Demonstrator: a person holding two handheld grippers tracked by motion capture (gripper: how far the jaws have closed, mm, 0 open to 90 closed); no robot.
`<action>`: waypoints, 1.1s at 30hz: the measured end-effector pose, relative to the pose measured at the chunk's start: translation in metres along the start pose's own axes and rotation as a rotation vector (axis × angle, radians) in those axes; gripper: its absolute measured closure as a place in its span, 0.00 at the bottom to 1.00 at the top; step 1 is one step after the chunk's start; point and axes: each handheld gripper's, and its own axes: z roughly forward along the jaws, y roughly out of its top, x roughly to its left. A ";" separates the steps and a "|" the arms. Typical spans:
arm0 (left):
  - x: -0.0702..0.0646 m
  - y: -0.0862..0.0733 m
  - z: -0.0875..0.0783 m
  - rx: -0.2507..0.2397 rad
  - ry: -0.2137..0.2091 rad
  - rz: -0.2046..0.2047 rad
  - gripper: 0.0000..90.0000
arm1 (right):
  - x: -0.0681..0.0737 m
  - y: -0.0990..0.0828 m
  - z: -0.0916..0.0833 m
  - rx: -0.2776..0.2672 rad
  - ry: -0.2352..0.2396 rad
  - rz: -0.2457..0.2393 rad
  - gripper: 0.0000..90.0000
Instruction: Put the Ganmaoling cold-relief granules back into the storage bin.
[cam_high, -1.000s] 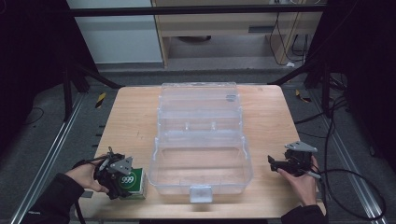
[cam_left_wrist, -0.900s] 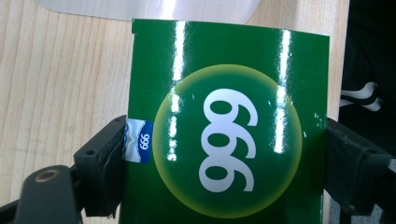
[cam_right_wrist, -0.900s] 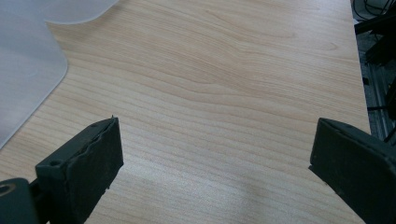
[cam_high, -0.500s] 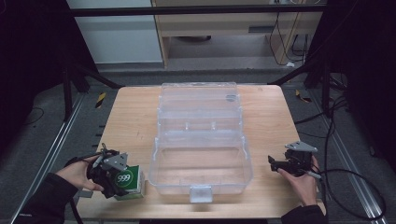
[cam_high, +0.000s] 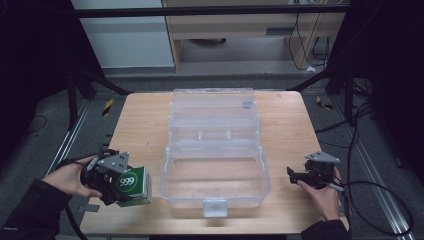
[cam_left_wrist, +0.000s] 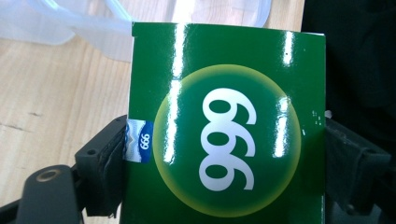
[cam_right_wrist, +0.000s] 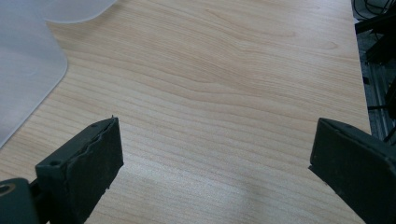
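A glossy green carton (cam_high: 134, 183) printed with "999" in a yellow-ringed circle is off the wooden table (cam_high: 290, 125), near its front left corner. My left gripper (cam_high: 125, 189) is shut on the green carton (cam_left_wrist: 224, 93), with one black pad against each side. A clear plastic case (cam_high: 167, 186) lies in the middle of the table, its lid (cam_high: 212, 107) laid back and nothing visible inside. My right gripper (cam_high: 295, 175) sits low at the case's right, pointing toward it. Its jaws (cam_right_wrist: 215, 163) are open over bare wood.
The case's front latch (cam_high: 215, 207) faces the table's near edge. A corner of the case (cam_right_wrist: 23, 60) lies to the left of my right gripper. Metal frame rails and cables run along both sides of the table, and cabinets stand behind it.
My left gripper has lifted the green carton up from the table, its printed face turning more toward the high camera. The right hand and the case have stayed put.
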 end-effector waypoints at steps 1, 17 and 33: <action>0.000 0.002 -0.003 -0.002 0.001 -0.001 0.16 | 0.000 0.000 0.000 -0.001 0.000 0.000 0.03; 0.004 0.035 -0.027 -0.003 0.015 0.016 0.16 | 0.000 0.000 0.000 -0.003 0.002 -0.001 0.03; 0.013 0.072 -0.024 -0.028 0.006 0.063 0.16 | -0.001 0.000 0.000 -0.004 0.002 -0.002 0.03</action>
